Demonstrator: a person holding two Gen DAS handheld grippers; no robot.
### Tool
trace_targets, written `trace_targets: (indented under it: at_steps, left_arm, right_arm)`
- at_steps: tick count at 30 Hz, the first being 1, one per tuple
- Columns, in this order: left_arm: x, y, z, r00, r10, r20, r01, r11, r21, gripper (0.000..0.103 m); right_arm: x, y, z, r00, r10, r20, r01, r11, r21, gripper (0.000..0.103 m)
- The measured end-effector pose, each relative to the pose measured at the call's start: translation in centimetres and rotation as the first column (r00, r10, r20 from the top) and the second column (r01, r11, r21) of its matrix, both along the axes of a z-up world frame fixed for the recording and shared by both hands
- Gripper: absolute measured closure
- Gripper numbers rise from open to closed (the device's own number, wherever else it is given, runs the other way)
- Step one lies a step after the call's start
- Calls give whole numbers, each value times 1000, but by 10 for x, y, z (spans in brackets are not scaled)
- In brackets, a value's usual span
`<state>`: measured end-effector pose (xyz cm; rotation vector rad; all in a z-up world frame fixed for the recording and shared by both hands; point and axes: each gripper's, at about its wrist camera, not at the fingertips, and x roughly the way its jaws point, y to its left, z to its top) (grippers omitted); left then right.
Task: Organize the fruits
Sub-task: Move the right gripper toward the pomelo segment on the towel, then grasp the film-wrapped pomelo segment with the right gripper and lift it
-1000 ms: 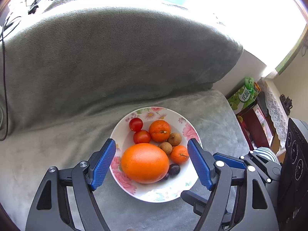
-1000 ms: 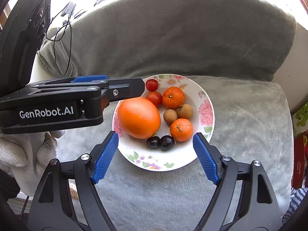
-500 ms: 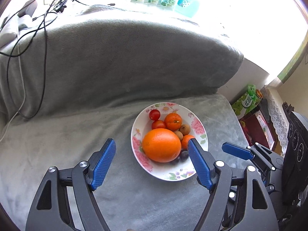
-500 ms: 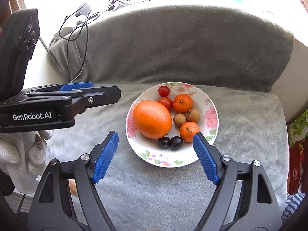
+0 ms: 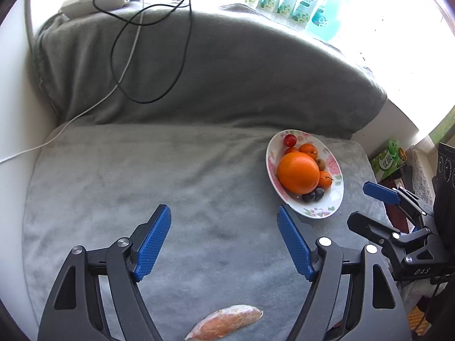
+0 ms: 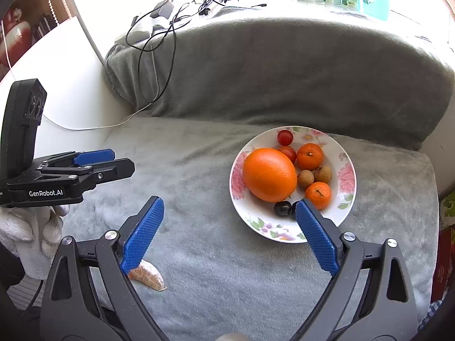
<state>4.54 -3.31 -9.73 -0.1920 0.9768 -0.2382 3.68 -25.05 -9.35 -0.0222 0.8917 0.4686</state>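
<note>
Both grippers held wide and empty above the grey cushion

Nearest, a wrapped orange piece is left loose on the cushion below the left gripper, probably next to be collected. The right gripper, its jaws just opened wider, is kept empty. Farther off, the fruits are gathered in the flowered bowl.

left tongs moved off plate, right tongs widened
</note>
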Motion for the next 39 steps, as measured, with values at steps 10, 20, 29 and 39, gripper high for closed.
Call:
trace_targets:
  at_steps: [10,20,29,39]
  left_arm:
    - [-60,68,-26,983,174,-62,-172,985,25,26]
    - [-114,98,-53,938,323,-125,-326,945,-6,26]
    - [-143,116,-66,905,395,-156,-402,915,-19,26]
    - [-164,135,-69,872,459,-172,-472,880,-43,26]
  right_arm:
    - [-25,64,-11,953,304,6,-300,945,-132,7]
    - [-52,113,-48,808,570,-150,-589,775,-227,19]
    - [-76,144,-85,667,701,-251,-742,600,-298,30]
    - [-92,173,-116,562,761,-326,-819,456,-348,42]
